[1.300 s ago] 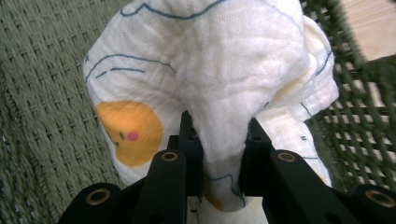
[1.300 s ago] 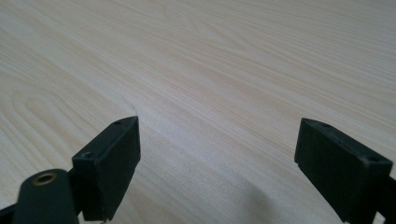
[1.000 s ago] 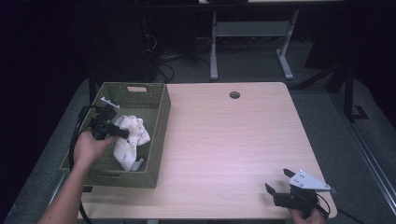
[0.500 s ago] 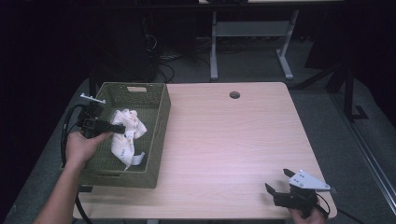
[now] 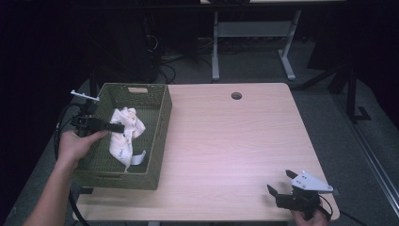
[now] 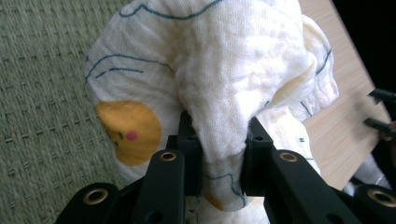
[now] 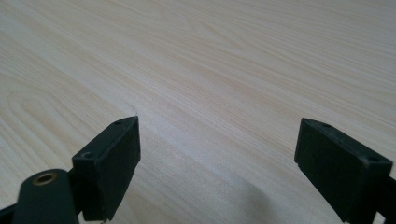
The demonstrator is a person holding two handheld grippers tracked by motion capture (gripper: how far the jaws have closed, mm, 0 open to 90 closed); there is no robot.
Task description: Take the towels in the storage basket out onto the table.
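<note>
Cloth [image 5: 123, 134], white with yellow and blue print, hung over the green basket [image 5: 157, 136] at nine o'clock on the counter [image 5: 226, 141]. My left tongs [image 5: 113, 127] were clamped tight on a bunched fold of it [image 6: 219, 93]. At five o'clock, my right tongs [image 5: 278, 190] sat wide apart, gripping nothing, low over bare wood.

The basket [image 5: 155, 141] stands on the table's [image 5: 235, 141] left side; inside the basket hangs the cloth [image 5: 124, 134], with the left gripper [image 5: 115, 127] over it, the right gripper [image 5: 280, 188] far right of it.
</note>
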